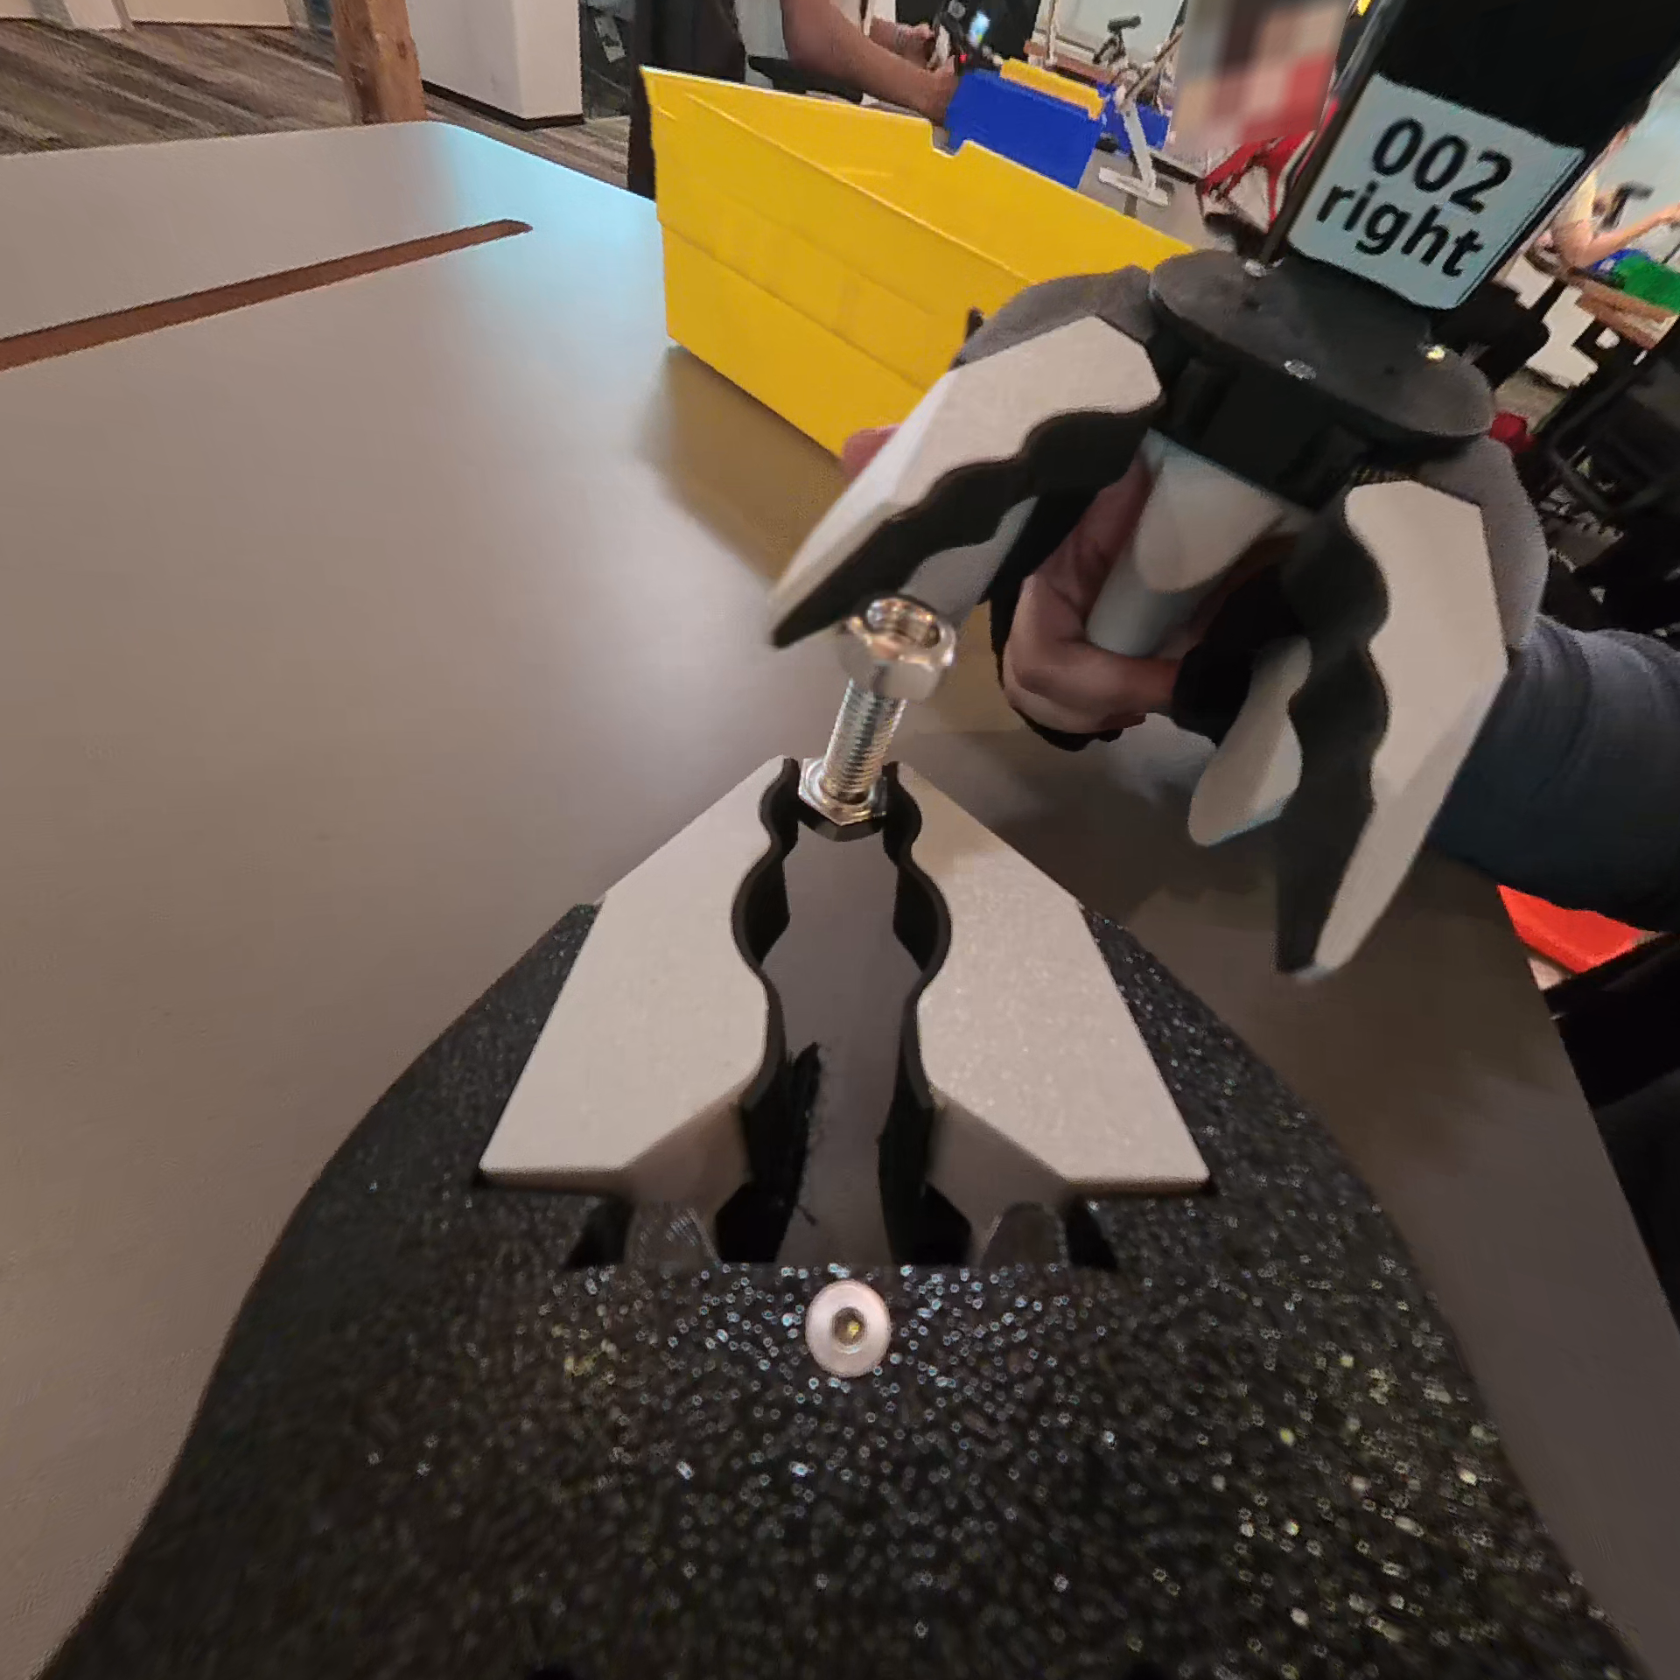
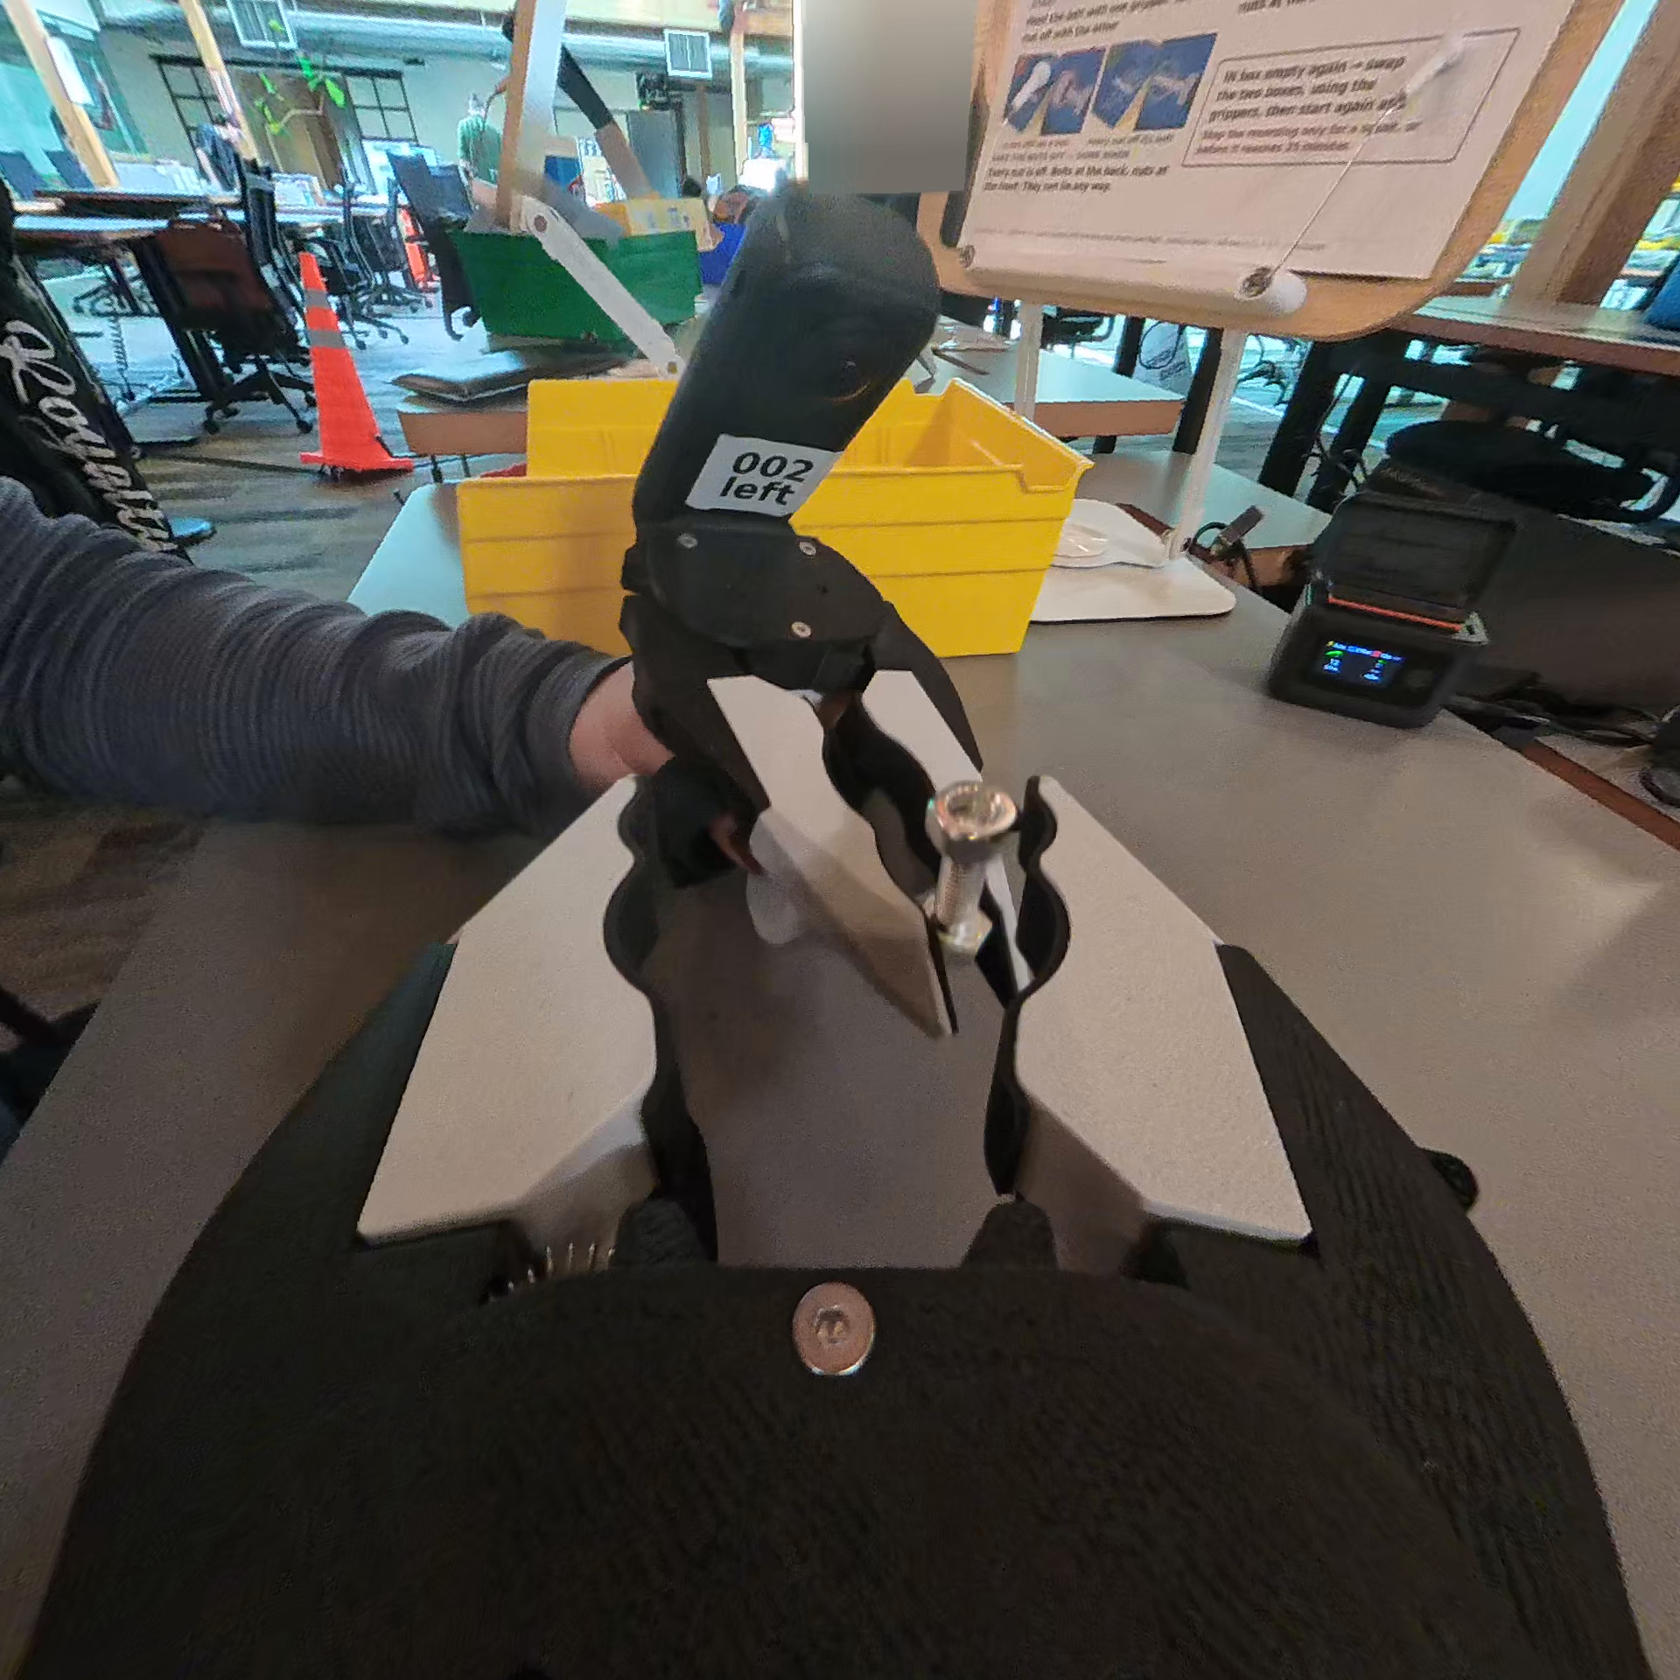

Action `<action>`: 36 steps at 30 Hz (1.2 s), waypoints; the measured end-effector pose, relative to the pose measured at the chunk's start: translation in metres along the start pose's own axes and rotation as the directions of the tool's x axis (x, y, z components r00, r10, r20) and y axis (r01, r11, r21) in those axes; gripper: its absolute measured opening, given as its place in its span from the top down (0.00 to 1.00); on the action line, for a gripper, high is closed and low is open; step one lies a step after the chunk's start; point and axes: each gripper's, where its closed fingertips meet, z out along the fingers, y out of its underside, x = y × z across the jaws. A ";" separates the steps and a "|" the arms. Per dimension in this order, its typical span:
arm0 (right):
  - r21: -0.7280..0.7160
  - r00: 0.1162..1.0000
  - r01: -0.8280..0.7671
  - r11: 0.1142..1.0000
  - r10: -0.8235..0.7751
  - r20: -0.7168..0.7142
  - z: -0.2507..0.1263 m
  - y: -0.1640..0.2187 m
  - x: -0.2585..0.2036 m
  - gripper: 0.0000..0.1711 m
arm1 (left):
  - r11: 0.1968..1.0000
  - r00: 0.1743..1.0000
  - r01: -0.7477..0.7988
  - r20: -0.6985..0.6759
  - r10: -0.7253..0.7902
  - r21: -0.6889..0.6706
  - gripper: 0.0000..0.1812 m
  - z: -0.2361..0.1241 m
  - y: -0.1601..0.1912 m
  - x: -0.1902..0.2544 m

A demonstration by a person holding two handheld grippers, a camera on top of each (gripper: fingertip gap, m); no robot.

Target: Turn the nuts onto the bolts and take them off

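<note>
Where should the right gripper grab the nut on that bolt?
On two opposite flats of the nut, at the bolt's free upper end. Best come from above, along the bolt: the left gripper clamps the lower hex end, so only the top is clear. The right gripper is open around it.

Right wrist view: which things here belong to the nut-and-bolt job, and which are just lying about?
In the job: bolt, clamped in the left gripper's jaws; nut on its top end; right gripper, jaws open around the nut.
Lying about: yellow bin, contents unseen; instruction board; black device with a screen; orange cone.
</note>
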 end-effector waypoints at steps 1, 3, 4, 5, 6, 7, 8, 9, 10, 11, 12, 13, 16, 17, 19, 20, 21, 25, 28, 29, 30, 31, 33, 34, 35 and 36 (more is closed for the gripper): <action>0.001 1.000 -0.005 1.000 0.005 0.008 -0.004 0.000 0.000 0.55 | 1.000 1.000 0.012 0.010 -0.012 0.011 0.91 -0.003 -0.001 -0.003; 0.022 0.999 -0.035 0.999 0.035 0.012 -0.010 -0.003 0.004 0.59 | 0.999 1.000 0.025 0.015 -0.025 0.028 0.91 -0.007 -0.003 -0.007; 0.045 0.999 -0.047 0.998 0.047 0.005 -0.011 -0.006 0.007 0.59 | 0.999 1.000 0.025 0.006 -0.025 0.028 0.91 -0.006 -0.003 -0.006; 0.054 0.999 -0.051 0.997 0.051 0.002 -0.010 -0.008 0.007 0.57 | 1.000 1.000 0.013 -0.008 -0.013 0.021 0.91 -0.005 -0.002 -0.002; 0.053 0.999 -0.044 0.998 0.044 -0.004 -0.007 -0.007 0.007 0.53 | 1.000 1.000 -0.006 -0.020 0.006 0.008 0.91 -0.002 -0.001 0.002; 0.047 1.000 -0.030 0.998 0.030 -0.008 -0.003 -0.006 0.006 0.50 | 1.000 0.999 -0.023 -0.027 0.023 -0.005 0.91 0.001 0.001 0.006; 0.039 1.000 -0.018 0.999 0.018 -0.002 0.000 -0.005 0.003 0.49 | 0.999 0.999 -0.033 -0.029 0.033 -0.014 0.91 0.003 0.002 0.008; 0.032 1.000 -0.013 0.999 0.013 0.012 0.003 -0.004 0.000 0.49 | 0.999 0.999 -0.036 -0.029 0.036 -0.016 0.91 0.003 0.002 0.008; 0.018 1.000 -0.012 1.000 0.012 0.025 0.004 -0.002 -0.003 0.49 | 1.000 0.999 -0.028 -0.026 0.028 -0.010 0.91 0.003 0.001 0.007; -0.001 0.999 -0.011 1.000 0.011 0.036 0.003 0.001 -0.005 0.51 | 1.000 1.000 -0.011 -0.024 0.011 0.003 0.91 0.000 0.000 0.005; -0.010 0.999 -0.012 1.000 0.012 0.039 0.000 0.003 -0.004 0.52 | 1.000 1.000 0.005 -0.019 -0.005 0.009 0.91 -0.002 -0.001 0.002; -0.010 0.999 -0.019 1.000 0.019 0.040 -0.005 0.003 -0.003 0.55 | 1.000 1.000 0.013 -0.003 -0.013 0.022 0.91 -0.006 -0.002 -0.003; 0.049 0.999 -0.041 0.998 0.040 0.015 -0.013 -0.006 0.006 0.57 | 0.999 0.999 0.032 0.010 -0.032 0.039 0.91 -0.011 -0.004 -0.009; 0.059 0.999 -0.038 0.998 0.038 0.009 -0.011 -0.009 0.006 0.52 | 0.999 1.000 0.026 -0.005 -0.026 0.037 0.91 -0.010 -0.005 -0.006; 0.056 1.000 -0.021 0.998 0.021 0.003 -0.003 -0.008 0.003 0.48 | 1.000 1.000 -0.008 -0.029 0.008 0.009 0.91 -0.005 -0.002 0.003; 0.050 1.000 -0.014 0.999 0.013 0.010 0.002 -0.007 -0.001 0.46 | 1.000 0.999 -0.025 -0.031 0.025 -0.008 0.91 -0.001 0.000 0.006; 0.044 1.000 -0.009 0.999 0.008 0.024 0.006 -0.006 -0.005 0.46 | 0.999 0.999 -0.035 -0.036 0.034 -0.021 0.91 0.002 0.002 0.009; -0.016 0.999 -0.002 1.000 0.003 0.052 0.000 0.004 -0.008 0.51 | 0.999 1.000 -0.028 -0.006 0.028 -0.019 0.91 -0.003 0.003 0.002; 0.032 0.997 -0.057 0.998 0.055 0.049 -0.010 -0.003 0.000 0.55 | 1.000 1.000 0.006 -0.013 -0.006 0.029 0.91 -0.010 -0.006 -0.001; 0.053 0.997 -0.063 0.997 0.060 0.043 -0.010 -0.005 0.002 0.53 | 0.999 1.000 0.006 -0.028 -0.005 0.032 0.91 -0.010 -0.007 0.002; 0.063 0.998 -0.057 0.996 0.054 0.040 -0.007 -0.007 0.001 0.50 | 1.000 0.999 -0.002 -0.042 0.003 0.022 0.91 -0.007 -0.005 0.006; 0.067 0.998 -0.044 0.997 0.042 0.037 -0.003 -0.007 -0.001 0.49 | 1.000 0.998 -0.015 -0.053 0.015 0.005 0.91 -0.004 -0.003 0.011; 0.074 0.998 -0.027 0.997 0.023 0.062 0.003 -0.008 -0.009 0.48 | 1.000 0.997 -0.024 -0.069 0.023 -0.010 0.91 0.002 0.000 0.017; 0.058 0.996 -0.025 0.998 0.020 0.084 0.005 -0.005 -0.014 0.49 | 1.000 0.997 -0.015 -0.071 0.015 -0.007 0.91 0.002 0.000 0.017; 0.038 0.996 -0.022 0.999 0.019 0.088 0.005 -0.002 -0.014 0.48 | 1.000 0.998 -0.010 -0.066 0.009 -0.006 0.91 0.000 0.000 0.014; 0.026 0.996 -0.021 0.999 0.019 0.085 0.002 0.000 -0.013 0.49 | 1.000 0.999 -0.005 -0.054 0.005 -0.004 0.91 -0.002 0.000 0.010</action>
